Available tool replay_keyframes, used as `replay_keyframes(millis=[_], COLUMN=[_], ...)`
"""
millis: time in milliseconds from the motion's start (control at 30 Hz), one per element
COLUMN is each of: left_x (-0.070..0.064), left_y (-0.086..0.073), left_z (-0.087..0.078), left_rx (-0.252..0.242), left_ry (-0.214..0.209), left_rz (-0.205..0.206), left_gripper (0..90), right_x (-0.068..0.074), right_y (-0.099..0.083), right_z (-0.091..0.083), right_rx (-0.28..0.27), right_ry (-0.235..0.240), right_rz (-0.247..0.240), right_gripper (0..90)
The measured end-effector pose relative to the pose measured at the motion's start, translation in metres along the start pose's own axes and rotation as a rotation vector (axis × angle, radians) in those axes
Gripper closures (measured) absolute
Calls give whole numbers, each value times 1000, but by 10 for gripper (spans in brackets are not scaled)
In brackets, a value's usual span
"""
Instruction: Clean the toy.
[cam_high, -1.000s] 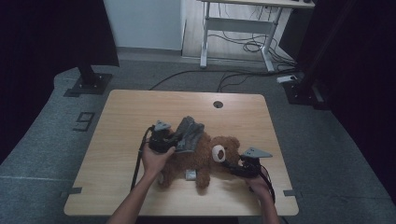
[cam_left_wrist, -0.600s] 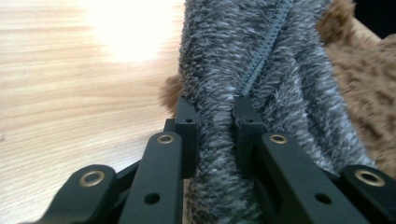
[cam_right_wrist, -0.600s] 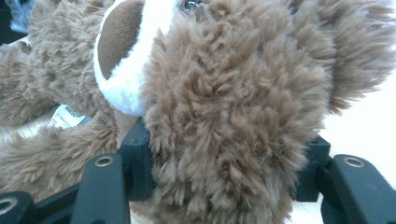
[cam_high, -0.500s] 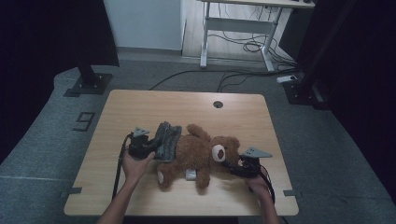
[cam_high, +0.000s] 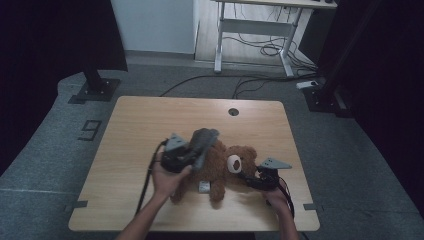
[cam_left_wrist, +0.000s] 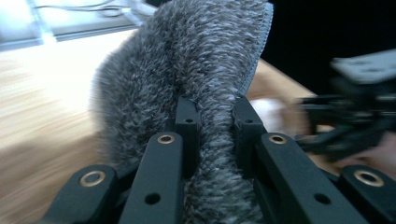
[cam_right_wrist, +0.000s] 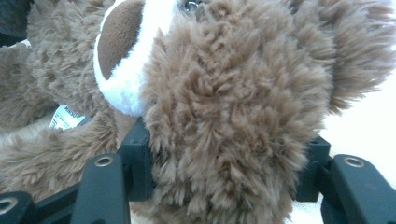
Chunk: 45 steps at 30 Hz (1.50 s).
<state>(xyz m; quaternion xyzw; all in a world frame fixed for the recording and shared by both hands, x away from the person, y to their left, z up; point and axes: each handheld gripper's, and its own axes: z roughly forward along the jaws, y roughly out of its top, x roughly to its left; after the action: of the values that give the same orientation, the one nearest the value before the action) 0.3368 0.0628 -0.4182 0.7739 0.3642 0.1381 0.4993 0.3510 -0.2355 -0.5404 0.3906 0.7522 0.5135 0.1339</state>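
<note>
A brown teddy bear (cam_high: 216, 167) lies on the wooden table (cam_high: 150, 120), its head toward the right. My left gripper (cam_high: 194, 152) hangs over the bear's body, shut on a grey fuzzy piece of fabric (cam_high: 205, 137). In the left gripper view the grey fabric (cam_left_wrist: 205, 60) is pinched between the jaws of the left gripper (cam_left_wrist: 215, 116). My right gripper (cam_high: 252, 179) lies low at the bear's head, and in its own view the right gripper (cam_right_wrist: 229, 163) is shut on the bear's furry head (cam_right_wrist: 233, 93).
A white label (cam_high: 203, 187) sticks out under the bear. A round cable hole (cam_high: 233, 111) sits near the table's far edge. A white desk frame (cam_high: 255, 30) with cables stands on the floor behind. The right gripper (cam_left_wrist: 355, 126) appears blurred in the left gripper view.
My left gripper swung left with the grey fabric, then came back right over the bear's body. The right gripper and the bear's head stayed where they were.
</note>
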Motion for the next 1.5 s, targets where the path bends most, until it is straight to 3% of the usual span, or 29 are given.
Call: replay_keyframes(millis=[167, 200, 233, 300, 367, 400, 633, 667, 700, 733, 867, 967, 1133, 1167, 1233, 1267, 1300, 1500], left_x=[-55, -69, -69, -76, -72, -72, -54, -48, -48, -44, -12, 16, 44, 56, 62, 73, 73, 100], left_y=[10, 10, 10, 7, -5, -5, -12, -14, -14, -15, -26, -37, -46, -52, -56, -67, -67, -102], left_z=[57, 76, 76, 99, 115, 115, 94, 84, 84, 78, 58, 39, 9, 0, -4, -10, -10, -14], left_rx=[51, 81, 81, 127, 159, 159, 111, 84, 84, 70, 80, 46, 12, 13, 18, 41, 41, 136], left_ry=[-97, -103, -103, -93, -71, -71, -74, -50, -50, -24, 52, 21, 66, 96, 115, 152, 152, 192], left_rz=[59, 80, 80, 86, 83, 83, 49, 42, 42, 41, -5, -106, -149, -167, -175, -190, -190, -253], left_gripper=[762, 762, 761, 761, 763, 764, 771, 771, 771, 771, 769, 769, 767, 765, 765, 765, 764, 765], right_x=[0, 0, 0, 0, 0, 0, 1, 1, 1, 1, -1, -2, -2, -2, -2, -3, -3, -3], right_y=[0, 0, 0, 0, -1, -1, -1, -1, -1, -1, -1, -1, -2, -2, -2, -2, -2, -2], right_z=[0, 0, 0, -1, 0, 0, 2, 2, 2, 2, 1, 1, 1, 1, 1, 1, 1, 1], right_rx=[0, 3, 3, 2, 3, 3, -2, -3, -3, -4, -3, -9, -10, -10, -10, -11, -11, -14], right_ry=[1, 3, 3, 5, -1, -1, -4, -5, -5, -5, 3, 11, 11, 12, 13, 15, 15, 15], right_rz=[0, -1, -1, 1, 5, 5, 1, -4, -4, -3, 8, 13, 18, 19, 21, 23, 23, 29], right_gripper=[396, 396, 396, 396, 396, 396, 396, 396, 396, 396, 396, 395, 393, 393, 393, 393, 393, 393])
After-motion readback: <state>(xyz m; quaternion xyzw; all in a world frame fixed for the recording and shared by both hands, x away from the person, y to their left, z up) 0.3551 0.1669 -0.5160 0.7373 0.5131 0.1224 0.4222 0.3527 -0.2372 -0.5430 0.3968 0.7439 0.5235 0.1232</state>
